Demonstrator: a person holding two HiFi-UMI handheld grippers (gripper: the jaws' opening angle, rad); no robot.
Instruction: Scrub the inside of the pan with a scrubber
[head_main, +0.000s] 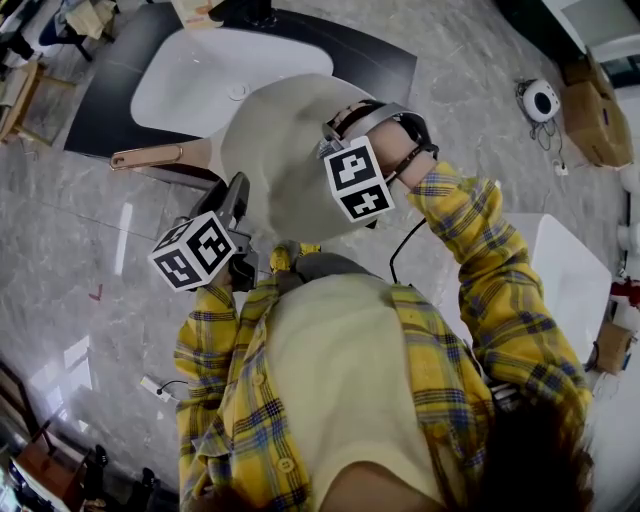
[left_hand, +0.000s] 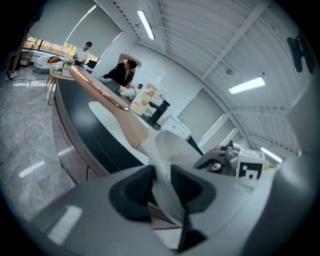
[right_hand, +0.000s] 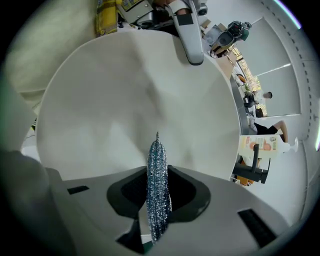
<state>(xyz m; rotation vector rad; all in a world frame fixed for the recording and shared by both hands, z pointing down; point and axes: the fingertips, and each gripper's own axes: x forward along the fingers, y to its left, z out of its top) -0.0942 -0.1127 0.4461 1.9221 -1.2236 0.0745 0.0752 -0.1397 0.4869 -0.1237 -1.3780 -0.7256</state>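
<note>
Pale cream round pan (head_main: 272, 150) with a long copper-coloured handle (head_main: 148, 157) is held up and tilted, hollow side toward the person. It hangs by the edge of a dark table (head_main: 100, 110) and over grey marble floor (head_main: 60, 250). The pan's long axis runs out leftward in the head view, handle pointing away from the right hand. The left gripper (left_hand: 162, 172) has the pan by its rim. Its jaws stand fairly wide, and the pads press on either side of the thin pale wall, which passes edge-on between them. This grip sits low on the rim's left, below the handle root. The right gripper (right_hand: 158, 175) is clamped hard on a silvery steel-wire scrubber (right_hand: 157, 150), squashed into a flat upright blade with its tip standing proud of the jaws. Key relation: the pan's hollow lies straight ahead of that tip and fills the right gripper view, with the left gripper showing at the far rim along the top. The right hand is the one nearer the hollow, and the scrubber aims at its lower middle. Whether the tip touches the surface, cannot tell; it looks just short or barely on. Judgement: the coming move needs only a short press forward, then strokes across the hollow while the left grip braces the rim.
</note>
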